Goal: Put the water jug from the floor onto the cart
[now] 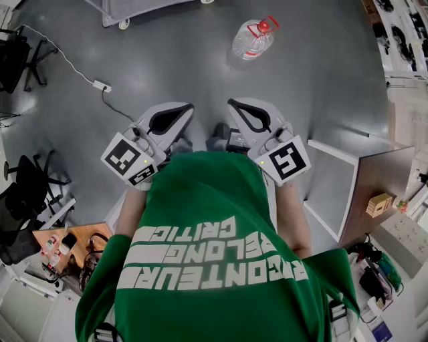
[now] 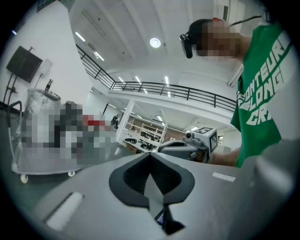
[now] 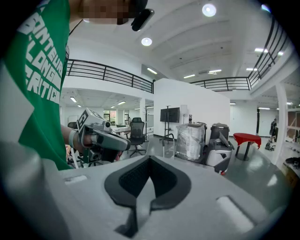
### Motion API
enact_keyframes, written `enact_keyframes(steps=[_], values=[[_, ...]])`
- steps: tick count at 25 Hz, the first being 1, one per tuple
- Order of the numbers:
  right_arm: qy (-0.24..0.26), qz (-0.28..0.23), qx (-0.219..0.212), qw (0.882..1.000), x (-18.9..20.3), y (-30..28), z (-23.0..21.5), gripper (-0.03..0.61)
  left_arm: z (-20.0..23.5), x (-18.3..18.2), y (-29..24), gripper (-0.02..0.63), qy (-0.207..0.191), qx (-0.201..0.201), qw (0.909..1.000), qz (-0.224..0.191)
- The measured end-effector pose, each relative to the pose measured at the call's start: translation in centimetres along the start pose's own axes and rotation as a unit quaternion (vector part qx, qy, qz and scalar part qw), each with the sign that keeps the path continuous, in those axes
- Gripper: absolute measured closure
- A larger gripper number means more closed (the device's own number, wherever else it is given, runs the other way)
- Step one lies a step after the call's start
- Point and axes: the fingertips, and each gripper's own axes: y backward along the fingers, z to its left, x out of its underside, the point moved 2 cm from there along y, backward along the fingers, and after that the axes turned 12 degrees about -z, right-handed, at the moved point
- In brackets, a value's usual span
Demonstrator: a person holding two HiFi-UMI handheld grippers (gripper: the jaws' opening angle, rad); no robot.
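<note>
Much of the scene is grey floor (image 1: 200, 73), with a wheeled cart (image 1: 134, 10) at its far edge, upper left in the head view. Beyond the person in a green shirt (image 1: 200, 220), a clear water jug (image 1: 253, 39) with red cap and handle sits on the floor, well apart from both grippers. Left gripper (image 1: 186, 109) and right gripper (image 1: 233, 104) are held side by side near the chest, fingers together on nothing.
</note>
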Motion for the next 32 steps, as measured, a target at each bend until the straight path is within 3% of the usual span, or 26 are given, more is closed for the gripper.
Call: enact_keyframes(steps=[4,12,21,32], values=[[-0.007,-0.006,-0.019,1.000,0.1,-0.4,1.0,0.588,-0.3,0.4,-0.1,0.598,-0.003,-0.004,0.9998,0.018],[-0.008,-0.001,-0.038,0.999,1.4,0.4,1.2,0.588,-1.7,2.5,-0.8,0.598,-0.044,0.037,0.9968,0.056],[-0.005,-0.007,0.017,1.000,1.7,3.5,-2.8,0.586,-1.5,2.4,-2.4,0.598,-0.045,0.016,0.9983,0.033],[-0.006,-0.016,0.045,0.999,1.8,6.2,-4.1,0.586,-3.2,3.0,-3.8,0.598,-0.037,0.025,0.9986,0.030]])
